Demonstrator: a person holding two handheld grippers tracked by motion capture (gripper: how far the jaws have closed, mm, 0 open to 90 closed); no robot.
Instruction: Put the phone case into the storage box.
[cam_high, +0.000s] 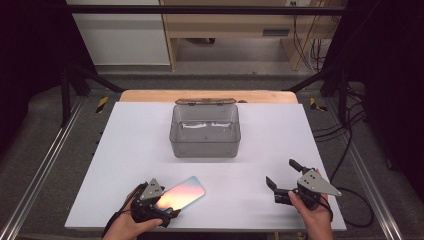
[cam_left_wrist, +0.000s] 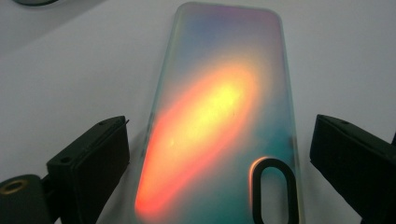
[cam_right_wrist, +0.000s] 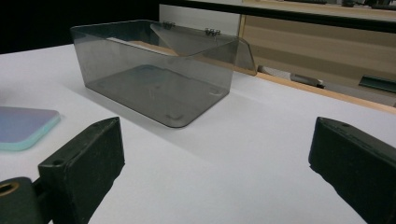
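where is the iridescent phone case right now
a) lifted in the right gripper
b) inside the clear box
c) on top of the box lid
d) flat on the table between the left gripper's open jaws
d: the phone case lies flat on the white table with the left gripper around its near end, jaws apart on either side and not touching it. The clear box holds nothing, and the right gripper is open with nothing between its jaws.

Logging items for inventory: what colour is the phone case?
Iridescent: an orange-yellow glow fading to teal and bluish-purple on the phone case, best in the left gripper view.
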